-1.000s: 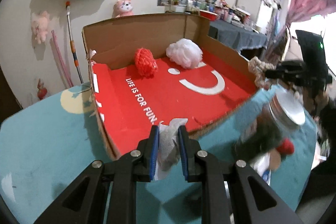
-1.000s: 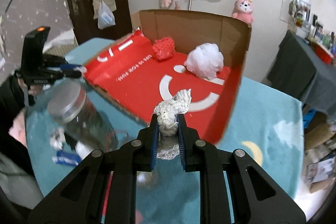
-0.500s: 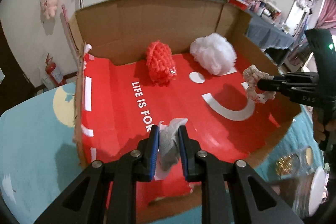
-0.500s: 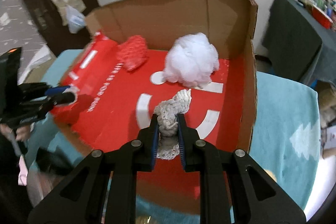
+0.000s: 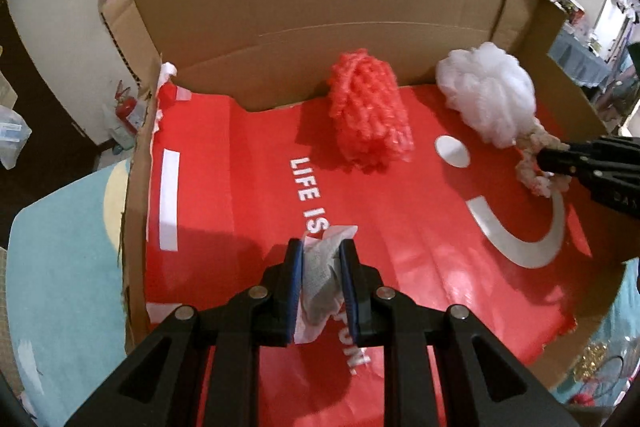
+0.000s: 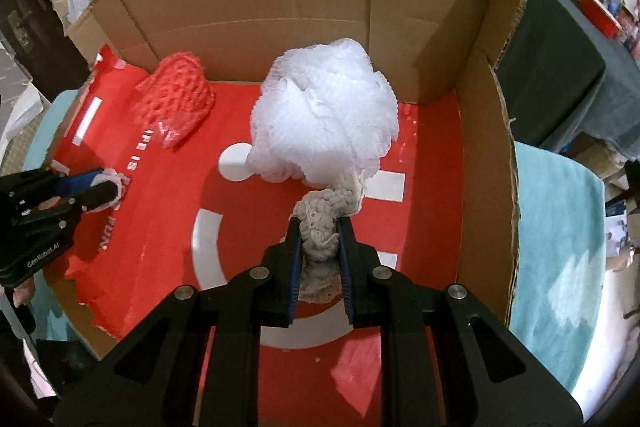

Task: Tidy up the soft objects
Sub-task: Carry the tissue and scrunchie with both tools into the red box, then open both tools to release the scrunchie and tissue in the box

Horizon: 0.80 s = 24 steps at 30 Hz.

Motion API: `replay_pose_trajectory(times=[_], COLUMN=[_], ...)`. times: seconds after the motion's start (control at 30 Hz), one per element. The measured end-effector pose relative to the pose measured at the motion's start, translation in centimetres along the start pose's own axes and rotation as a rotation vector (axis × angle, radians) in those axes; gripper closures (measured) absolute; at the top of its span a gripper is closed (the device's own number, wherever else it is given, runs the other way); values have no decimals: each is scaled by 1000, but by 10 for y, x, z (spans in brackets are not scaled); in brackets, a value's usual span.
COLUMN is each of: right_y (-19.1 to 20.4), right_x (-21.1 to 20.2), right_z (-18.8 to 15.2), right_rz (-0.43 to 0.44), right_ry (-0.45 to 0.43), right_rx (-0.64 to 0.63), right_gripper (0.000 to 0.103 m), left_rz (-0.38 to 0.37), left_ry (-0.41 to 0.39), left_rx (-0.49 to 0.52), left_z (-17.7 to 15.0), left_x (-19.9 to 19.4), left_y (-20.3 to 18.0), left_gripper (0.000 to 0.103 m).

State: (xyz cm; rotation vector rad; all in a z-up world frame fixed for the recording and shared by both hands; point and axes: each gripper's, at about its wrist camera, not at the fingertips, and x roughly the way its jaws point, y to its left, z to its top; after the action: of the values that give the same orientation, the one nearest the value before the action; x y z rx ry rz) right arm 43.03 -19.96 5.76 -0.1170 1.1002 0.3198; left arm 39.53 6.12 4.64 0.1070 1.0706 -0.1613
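A cardboard box (image 5: 320,7) with a red printed floor lies open under both grippers. My left gripper (image 5: 322,247) is shut on a crumpled white cloth (image 5: 320,267) over the box's near left part. My right gripper (image 6: 319,227) is shut on a cream knitted scrunchie (image 6: 320,223), just in front of a white mesh pouf (image 6: 324,115). A red crocheted piece (image 5: 370,115) rests by the back wall. In the left wrist view, the right gripper (image 5: 544,163) comes in from the right with the scrunchie (image 5: 534,173), beside the pouf (image 5: 488,91). The right wrist view shows the left gripper (image 6: 108,191) at the left.
The box (image 6: 488,155) stands on a teal cloth (image 6: 560,247) that covers the table. Its back and right walls stand tall; the near edge is low and torn. A jar (image 5: 600,367) lies at the lower right in the left wrist view. Plush toys hang on the far wall.
Both grippers have moved forward and down over the box, from its near edge to above its red floor. Each still grips its soft object. The jar has slid out to the frame's edge.
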Motion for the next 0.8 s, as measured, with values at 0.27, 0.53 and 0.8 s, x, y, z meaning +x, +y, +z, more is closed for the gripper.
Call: replay_pose_trajectory(times=[0.27,0.53,0.8], right_y=[-4,-2,4], right_x=[9,9,4], right_z=[-4,-10,-16], right_rz=[-48,-94,-121], right_ry=[29,39,27], right_rx=[-19,-49,-83], right_gripper=[87,86,82], left_rz=[15,22,9], left_ry=[8,5,-25], left_rx=[-2,0,-4], left_z=[-1,1,-1], left_x=[6,8,0], left_y=[4,-1,-1], left_gripper=[82,74,59])
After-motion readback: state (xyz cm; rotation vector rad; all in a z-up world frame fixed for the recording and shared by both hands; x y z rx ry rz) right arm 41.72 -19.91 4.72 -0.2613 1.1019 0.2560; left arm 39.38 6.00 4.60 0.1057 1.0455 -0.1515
